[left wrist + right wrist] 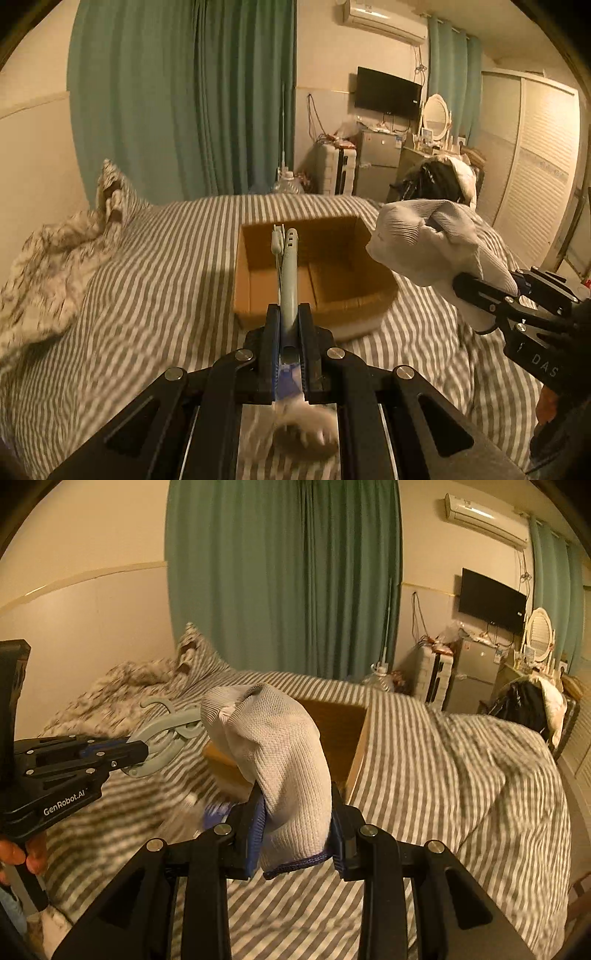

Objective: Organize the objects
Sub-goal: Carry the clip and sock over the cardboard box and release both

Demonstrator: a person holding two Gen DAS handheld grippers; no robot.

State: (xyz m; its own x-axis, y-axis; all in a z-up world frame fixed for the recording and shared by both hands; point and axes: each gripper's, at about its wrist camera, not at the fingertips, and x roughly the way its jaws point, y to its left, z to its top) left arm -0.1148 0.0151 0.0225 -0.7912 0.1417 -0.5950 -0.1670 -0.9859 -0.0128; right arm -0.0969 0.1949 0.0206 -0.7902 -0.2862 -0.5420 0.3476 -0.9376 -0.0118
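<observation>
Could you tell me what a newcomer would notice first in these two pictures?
Probably the white knit glove bunched in the right gripper, held up over the striped bed. Next, the grey-green hanger clamped in the left gripper. Just beyond both, an open cardboard box sits on the bedcover.

striped bed [155,280] | on it: cardboard box [258,280], probably rumpled blanket [48,266]

We see dim, warm yellow light; the bedsheet [424,746] below the jaws is motion-blurred, with fisheye bending and dark corners.
</observation>
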